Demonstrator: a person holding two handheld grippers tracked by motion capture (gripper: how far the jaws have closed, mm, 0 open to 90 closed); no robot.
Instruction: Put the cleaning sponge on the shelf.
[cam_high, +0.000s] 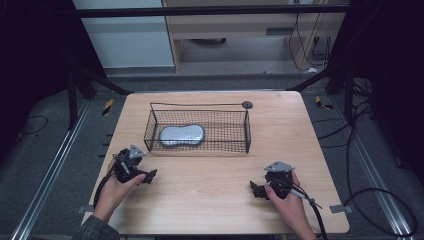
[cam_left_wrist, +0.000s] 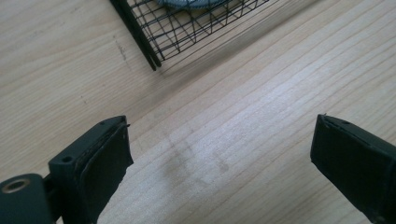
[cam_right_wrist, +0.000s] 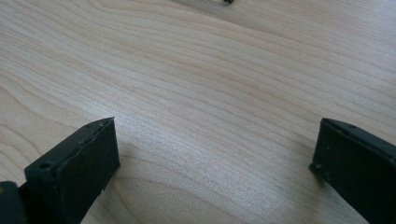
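A black wire basket (cam_high: 200, 131) at frame centre holds a grey, possibly padded object (cam_high: 181, 135), while the left gripper (cam_high: 150, 175) and right gripper (cam_high: 256, 189) rest below, jaws spread and empty, risking snagging the mesh

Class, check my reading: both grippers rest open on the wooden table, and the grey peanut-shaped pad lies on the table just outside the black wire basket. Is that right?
One detail is wrong. The grey peanut-shaped pad lies inside the black wire basket, towards its left end, as the high view shows. The rest stands: the left gripper and the right gripper are both open on the wooden table.
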